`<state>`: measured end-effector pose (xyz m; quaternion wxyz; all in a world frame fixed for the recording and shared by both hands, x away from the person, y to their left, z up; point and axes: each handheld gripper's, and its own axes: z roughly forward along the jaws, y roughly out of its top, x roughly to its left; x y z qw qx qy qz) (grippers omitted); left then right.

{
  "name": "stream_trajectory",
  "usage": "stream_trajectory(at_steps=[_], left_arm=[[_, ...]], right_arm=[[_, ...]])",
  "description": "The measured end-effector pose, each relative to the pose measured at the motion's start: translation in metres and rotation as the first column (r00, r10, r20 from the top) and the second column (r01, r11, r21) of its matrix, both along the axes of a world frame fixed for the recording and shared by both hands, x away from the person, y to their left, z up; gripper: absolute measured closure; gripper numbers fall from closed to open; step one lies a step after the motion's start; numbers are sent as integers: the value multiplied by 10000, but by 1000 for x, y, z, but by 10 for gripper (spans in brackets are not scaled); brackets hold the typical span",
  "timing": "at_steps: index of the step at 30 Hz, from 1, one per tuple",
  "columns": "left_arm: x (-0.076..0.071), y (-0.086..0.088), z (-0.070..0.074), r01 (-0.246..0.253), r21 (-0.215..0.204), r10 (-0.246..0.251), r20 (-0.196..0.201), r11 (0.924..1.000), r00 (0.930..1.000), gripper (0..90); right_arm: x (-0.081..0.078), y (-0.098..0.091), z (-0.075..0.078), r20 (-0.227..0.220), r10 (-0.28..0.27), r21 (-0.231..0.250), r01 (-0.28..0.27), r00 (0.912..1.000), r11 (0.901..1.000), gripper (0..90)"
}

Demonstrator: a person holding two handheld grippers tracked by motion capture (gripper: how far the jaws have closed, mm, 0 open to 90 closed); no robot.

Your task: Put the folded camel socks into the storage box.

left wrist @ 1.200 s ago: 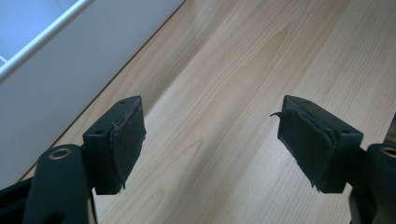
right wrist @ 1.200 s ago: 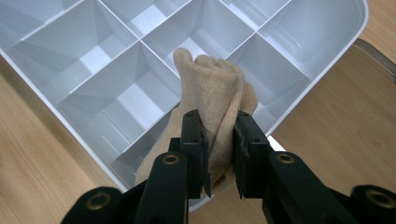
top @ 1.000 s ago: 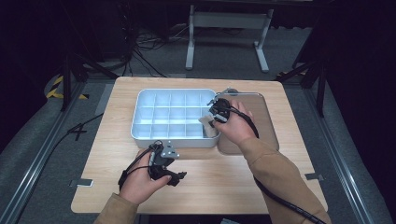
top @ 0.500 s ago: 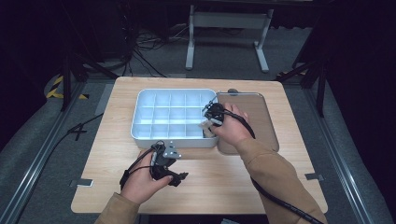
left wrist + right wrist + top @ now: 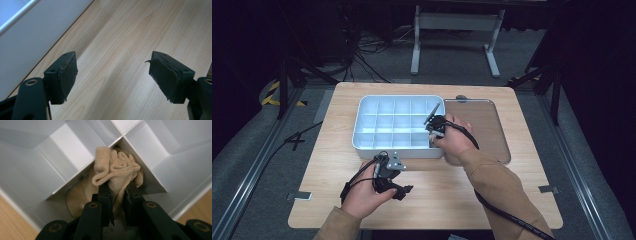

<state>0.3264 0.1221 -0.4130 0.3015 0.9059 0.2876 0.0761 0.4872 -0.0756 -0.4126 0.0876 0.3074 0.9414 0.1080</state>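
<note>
A white tray with many compartments sits in the middle of the wooden table. My right gripper hangs over its near right corner, shut on a bunched beige knitted cloth. The cloth reaches down into a corner compartment of the divided tray. My left gripper rests low over bare wood in front of the tray, jaws wide open with nothing between its pads. The tray's white outer wall stands just to the left in the left gripper view.
A flat grey metal tray lies to the right of the divided one, partly under my right hand. Bare tabletop stretches along the near edge. Cables trail from both grippers off the table's front.
My right gripper has come toward the near right corner of the divided tray and sunk lower with the cloth. The left hand has stayed where it was.
</note>
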Motion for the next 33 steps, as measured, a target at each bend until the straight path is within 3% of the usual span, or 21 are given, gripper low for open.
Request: stream_trajectory(at_steps=[12,18,22,27,33], left_arm=[[0,0,0,24,-18,-24,-49,10000,10000,234],[0,0,1,-28,-123,27,-20,9999,10000,234],[0,-1,1,-3,-86,3,-11,10000,10000,234],[1,-2,1,6,-65,-6,-6,10000,10000,234],[2,0,1,-153,-112,153,-7,9998,9999,234]], right_arm=[[2,1,-6,10,228,-81,-228,9997,9997,763],[-4,0,5,50,557,74,-557,9984,9984,607],[-5,-8,16,321,420,607,-438,9986,9972,600],[-11,-22,30,791,468,1399,-576,9958,9885,580],[-20,-39,44,1322,373,2576,-706,9905,9637,572]])
